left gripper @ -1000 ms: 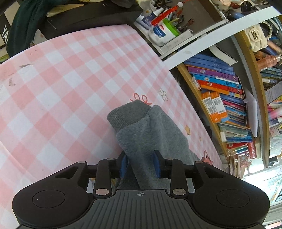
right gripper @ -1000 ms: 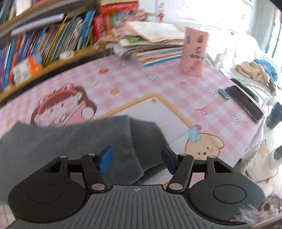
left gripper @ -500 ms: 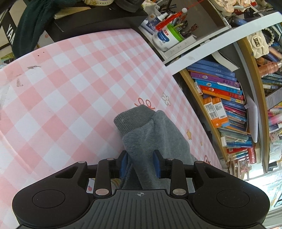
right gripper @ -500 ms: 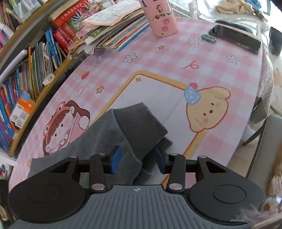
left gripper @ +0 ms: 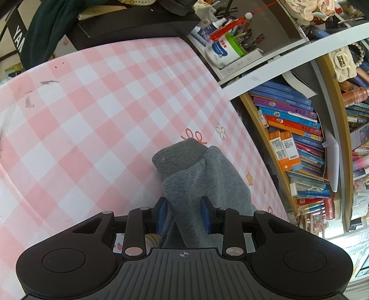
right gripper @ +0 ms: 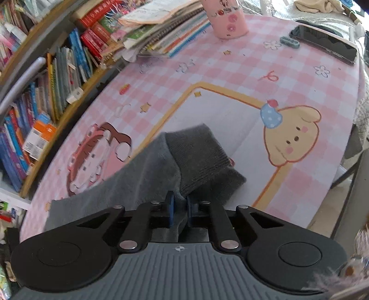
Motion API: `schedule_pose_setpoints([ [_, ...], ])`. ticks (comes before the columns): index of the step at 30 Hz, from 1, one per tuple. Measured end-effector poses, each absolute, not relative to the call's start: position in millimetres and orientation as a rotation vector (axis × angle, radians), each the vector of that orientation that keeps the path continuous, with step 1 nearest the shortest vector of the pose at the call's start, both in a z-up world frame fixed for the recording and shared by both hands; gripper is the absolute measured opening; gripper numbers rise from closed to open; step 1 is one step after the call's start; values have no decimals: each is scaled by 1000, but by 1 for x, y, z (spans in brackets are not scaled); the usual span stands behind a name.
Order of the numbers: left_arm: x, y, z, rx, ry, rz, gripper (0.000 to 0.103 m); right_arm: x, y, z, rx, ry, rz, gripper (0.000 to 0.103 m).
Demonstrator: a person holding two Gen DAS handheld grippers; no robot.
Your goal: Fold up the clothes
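A grey fleece garment (left gripper: 203, 182) with a ribbed cuff (left gripper: 178, 155) lies on the pink checked tablecloth (left gripper: 92, 115). My left gripper (left gripper: 183, 215) is shut on a bunched fold of it, the blue pads pressing the fabric from both sides. In the right wrist view the same grey garment (right gripper: 143, 175) shows another ribbed cuff (right gripper: 203, 154) folded over on the cartoon mat (right gripper: 230, 110). My right gripper (right gripper: 179, 213) is shut on the garment just behind that cuff, its pads nearly together.
Bookshelves (left gripper: 297, 147) run along the table's far side. A box of pens and bottles (left gripper: 226, 46) stands at the far corner. In the right wrist view sit a stack of notebooks (right gripper: 166, 30), a pink cup (right gripper: 227, 18) and a black phone (right gripper: 322, 45).
My right gripper moved in over the cuff and closed on the garment; it was open a second ago. My left gripper kept its hold and the cloth shifted slightly.
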State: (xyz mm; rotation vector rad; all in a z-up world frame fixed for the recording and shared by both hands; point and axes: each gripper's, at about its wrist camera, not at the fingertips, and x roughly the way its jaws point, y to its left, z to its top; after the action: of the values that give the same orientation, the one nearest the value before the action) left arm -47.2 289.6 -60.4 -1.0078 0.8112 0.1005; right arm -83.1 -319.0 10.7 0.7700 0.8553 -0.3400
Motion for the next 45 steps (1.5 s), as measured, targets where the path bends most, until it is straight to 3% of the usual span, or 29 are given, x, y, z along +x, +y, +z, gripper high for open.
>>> schedule_pose_setpoints([
  [2,-43,291,-64,-1043,813,62,24,-83,-323,17,790,826,-317,9],
  [3,-41,291,-65,-1063,808,21,4,-83,-326,21,809,811,-309,9],
  [13,-50,316,18,-1110,508,-147,3,-90,-365,89,1018,575,-195,9],
  [20,-77,336,59,-1158,323,-122,3,-85,-346,118,1008,606,-70,9],
  [32,49,336,6,-1181,461,61,4,65,-319,64,929,664,-128,9],
  [34,69,335,6,-1163,524,138,13,87,-308,66,858,650,-127,20],
  [35,74,335,8,-1150,552,147,17,95,-301,69,808,651,-143,43],
  [36,78,335,10,-1137,579,151,24,91,-299,66,749,671,-146,54],
  [40,50,337,13,-1016,544,128,43,74,-289,53,510,751,-155,59],
  [45,-1,340,-8,-867,653,200,43,52,-277,36,208,839,-164,60],
])
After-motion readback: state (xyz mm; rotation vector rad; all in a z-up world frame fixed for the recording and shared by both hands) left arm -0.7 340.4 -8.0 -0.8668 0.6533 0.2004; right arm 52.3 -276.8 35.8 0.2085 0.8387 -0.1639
